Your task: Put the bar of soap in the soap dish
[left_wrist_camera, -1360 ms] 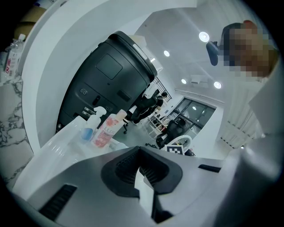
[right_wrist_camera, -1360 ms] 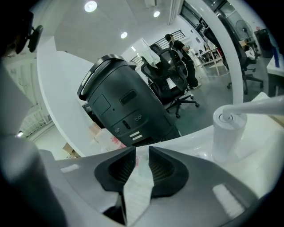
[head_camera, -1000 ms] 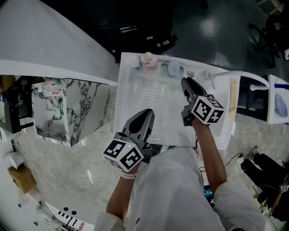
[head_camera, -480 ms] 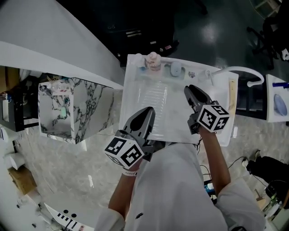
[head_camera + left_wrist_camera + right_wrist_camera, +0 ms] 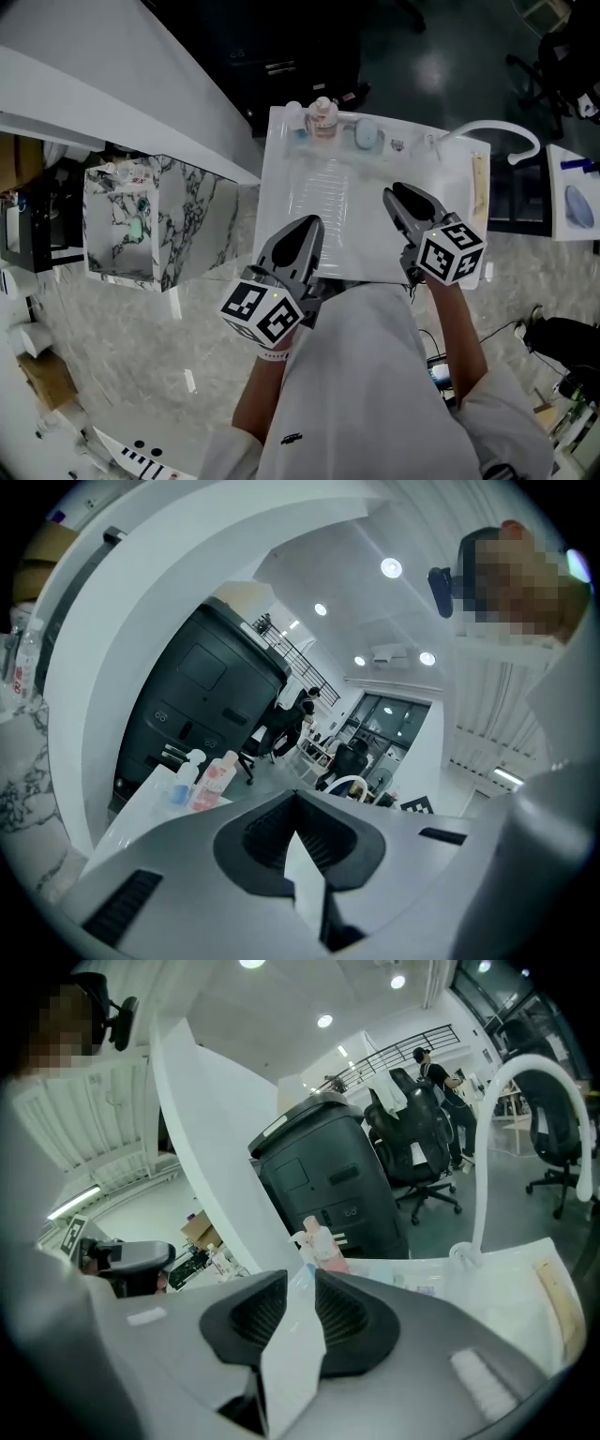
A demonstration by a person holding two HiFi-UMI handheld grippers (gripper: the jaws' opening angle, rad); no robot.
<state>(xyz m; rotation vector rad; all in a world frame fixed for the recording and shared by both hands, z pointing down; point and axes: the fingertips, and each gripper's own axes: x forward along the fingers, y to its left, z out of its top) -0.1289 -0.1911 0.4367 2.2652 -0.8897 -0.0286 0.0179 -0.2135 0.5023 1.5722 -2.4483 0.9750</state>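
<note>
A pale blue oval soap dish [image 5: 367, 136] stands at the far edge of the white sink top [image 5: 281, 187]. I cannot make out whether a bar of soap lies in it. My right gripper [image 5: 398, 192] [image 5: 300, 1279] hovers over the basin, short of the dish. Its jaws stand slightly apart with only the white surface showing through the gap. My left gripper [image 5: 309, 225] [image 5: 295, 799] hangs over the near left part of the top. Its tips meet and it holds nothing.
A pink bottle [image 5: 322, 117] [image 5: 323, 1246] and a small pump bottle [image 5: 294, 117] stand left of the dish. A white curved faucet [image 5: 497, 136] arches at the right. A marble-patterned cabinet [image 5: 155, 220] sits to the left, and a black machine [image 5: 206, 696] stands beyond the far edge.
Both grippers have drawn back from the far edge toward me and risen a little. The right one has moved away from the soap dish and rolled. Neither gripper's jaws changed.
</note>
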